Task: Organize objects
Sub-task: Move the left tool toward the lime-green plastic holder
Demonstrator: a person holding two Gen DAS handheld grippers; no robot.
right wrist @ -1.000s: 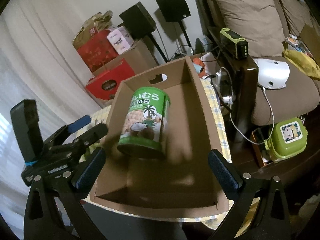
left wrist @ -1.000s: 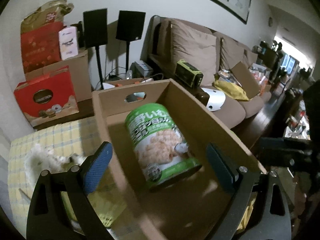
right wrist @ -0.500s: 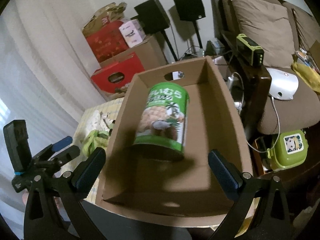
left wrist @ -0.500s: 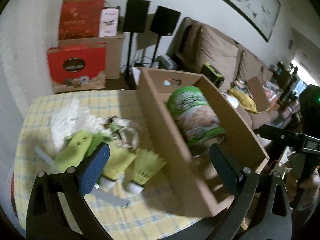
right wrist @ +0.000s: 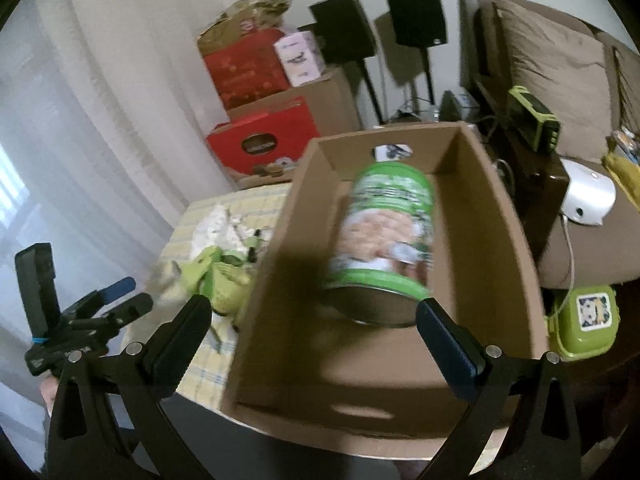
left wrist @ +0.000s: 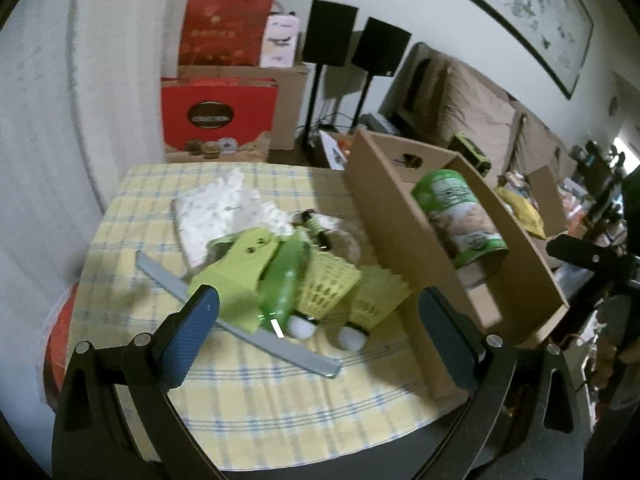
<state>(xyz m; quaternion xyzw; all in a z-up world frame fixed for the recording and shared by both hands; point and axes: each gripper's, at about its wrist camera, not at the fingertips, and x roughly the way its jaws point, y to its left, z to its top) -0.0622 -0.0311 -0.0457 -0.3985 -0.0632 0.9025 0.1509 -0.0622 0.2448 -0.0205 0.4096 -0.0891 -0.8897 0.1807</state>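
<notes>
A green tin can (left wrist: 460,216) lies on its side inside an open cardboard box (left wrist: 396,224) at the right of the yellow checked tablecloth (left wrist: 280,392). My left gripper (left wrist: 318,316) hangs open over a pile beside the box: a green bottle (left wrist: 284,280), two yellow shuttlecocks (left wrist: 336,284), a grey flat strip (left wrist: 240,320), a lime green piece (left wrist: 236,268) and a white bag (left wrist: 212,208). Nothing is between its fingers. In the right wrist view, my right gripper (right wrist: 314,312) stands open above the near end of the box (right wrist: 484,240), with the can (right wrist: 388,232) below and ahead of it.
Red gift boxes (left wrist: 218,116) and brown cartons stand behind the table, with two black speakers (left wrist: 332,32) on stands. A brown sofa (right wrist: 552,52) and a dark side table (right wrist: 532,172) lie right of the box. A green lunch box (right wrist: 588,320) sits on the floor.
My left gripper has swung from over the box to over the pile on the cloth. The can has rolled a little inside the box. My right gripper has shifted slightly over the box.
</notes>
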